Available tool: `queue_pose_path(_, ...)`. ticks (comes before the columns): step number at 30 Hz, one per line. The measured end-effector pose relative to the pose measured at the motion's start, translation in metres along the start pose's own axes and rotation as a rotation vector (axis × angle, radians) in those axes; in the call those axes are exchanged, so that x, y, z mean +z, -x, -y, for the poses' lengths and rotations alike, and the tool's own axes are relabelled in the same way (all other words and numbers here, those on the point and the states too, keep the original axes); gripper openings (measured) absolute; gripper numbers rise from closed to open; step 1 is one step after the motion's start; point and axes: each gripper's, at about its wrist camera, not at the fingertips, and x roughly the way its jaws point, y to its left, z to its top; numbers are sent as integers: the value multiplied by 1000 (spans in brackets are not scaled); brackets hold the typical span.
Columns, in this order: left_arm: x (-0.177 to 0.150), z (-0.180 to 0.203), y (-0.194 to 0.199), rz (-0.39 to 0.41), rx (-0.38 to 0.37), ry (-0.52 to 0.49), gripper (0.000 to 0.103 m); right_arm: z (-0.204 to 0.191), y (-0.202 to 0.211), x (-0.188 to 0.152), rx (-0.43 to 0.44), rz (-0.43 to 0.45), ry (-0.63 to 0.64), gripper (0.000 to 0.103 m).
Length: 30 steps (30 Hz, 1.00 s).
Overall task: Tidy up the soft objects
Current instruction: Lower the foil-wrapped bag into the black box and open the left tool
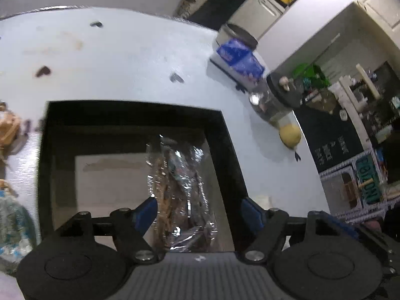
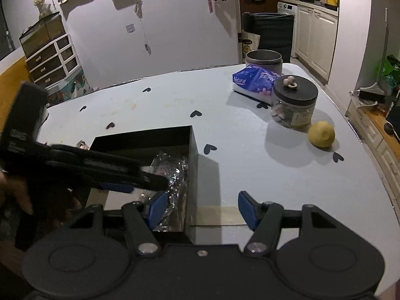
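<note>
A box [image 2: 192,155] is sitting on the tabletop [image 2: 250,175] toward its near left part, and a crinkled wrapped packet [image 2: 175,172] is lying inside it along the right wall. The left gripper [image 1: 198,211] is hanging over the box, its fingers [image 1: 146,212] standing to either side of the packet's near end, apart from it. The right gripper [image 2: 200,208] is hovering at the box's near right corner, one finger over the box, the other over bare tabletop. Far right, a tin [image 2: 263,60] is standing behind a tissue pack [image 2: 252,81], with a lidded jar [image 2: 295,105] just right of and before the pack, and a round fruit [image 2: 321,134] lying before the jar to its right.
</note>
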Motion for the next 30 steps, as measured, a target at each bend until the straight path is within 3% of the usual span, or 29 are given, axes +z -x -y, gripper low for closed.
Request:
queue_pose_path(2,-1,-3,8,24,7,12,54,2,1,-1,4,3,-1,64)
queue_pose_path(5,-6,-16,10,13,24,64,43,5,2,-3,9,5,-2,64)
queue_pose_path(9,-12,-33,-3,-26,18,158,42,8,3,-4,15,3,-4,64)
queue_pose_path(12,-15,-32,-14,-29,-54,178,42,9,3,-5,15,-2,-6,64)
queue_pose_path(20,-18,-16,-25,-9,-138,129,44,14,6,-8,18,-9,4,64)
queue_pose_path(23,-19,-18,-19,3,-125,137,44,13,8,-9,17,-3,8,64)
queue_pose_path(27,-20,-18,5,65,-38,81,40,14,7,-9,22,-2,6,63)
queue_pose_path(29,-18,-23,14,79,31,49,19,14,7,-9,25,-3,4,63)
queue_pose_path(30,-16,-26,16,76,77,33,15,14,7,-9,27,-5,3,63)
